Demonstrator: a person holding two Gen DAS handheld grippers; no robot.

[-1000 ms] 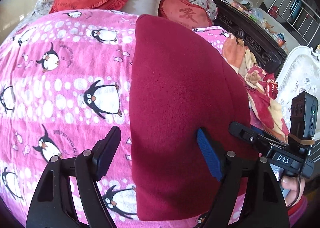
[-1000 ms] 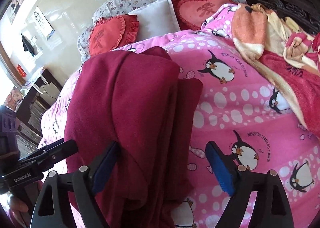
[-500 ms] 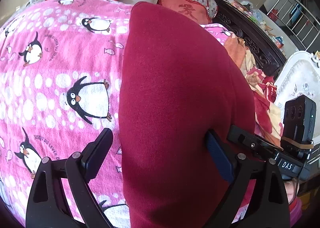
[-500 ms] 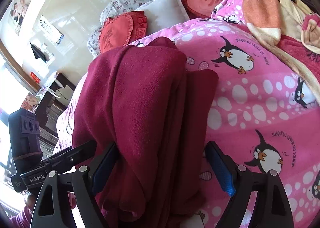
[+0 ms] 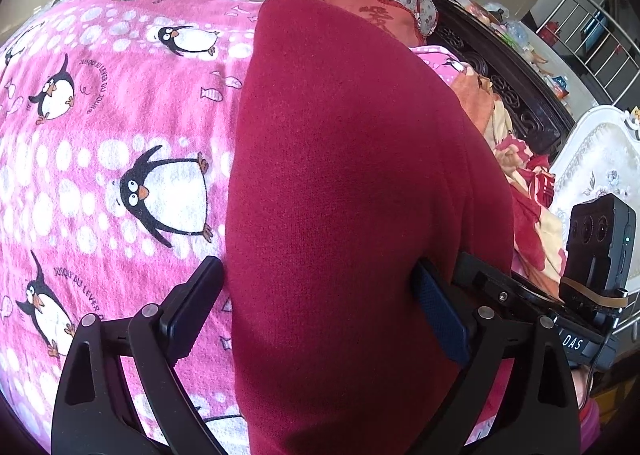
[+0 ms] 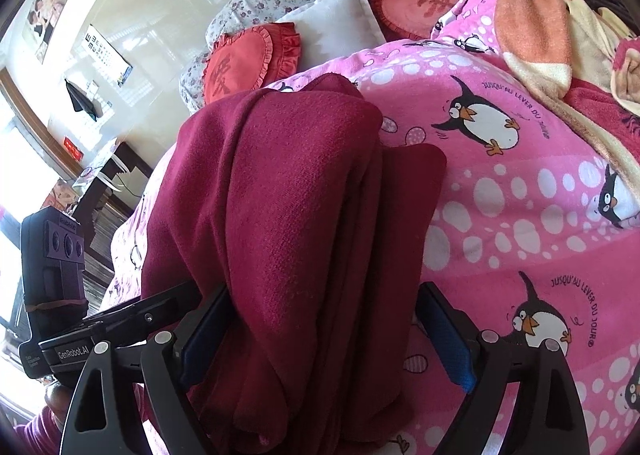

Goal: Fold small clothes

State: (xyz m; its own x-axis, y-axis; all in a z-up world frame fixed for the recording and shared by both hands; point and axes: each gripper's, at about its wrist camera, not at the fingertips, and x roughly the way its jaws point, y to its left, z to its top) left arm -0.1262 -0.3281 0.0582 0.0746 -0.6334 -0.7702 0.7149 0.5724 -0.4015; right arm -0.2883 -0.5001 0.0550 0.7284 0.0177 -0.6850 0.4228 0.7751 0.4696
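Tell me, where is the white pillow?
In the right wrist view the white pillow sits at the bed's head, between two red heart cushions.

Both grippers' fingers (image 5: 196, 311) spread wide

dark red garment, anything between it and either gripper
Nothing visible does. The dark red garment already lies between the wide-set fingers of the left gripper and of the right gripper, whose jaws are opening. It rests folded on the pink penguin blanket.
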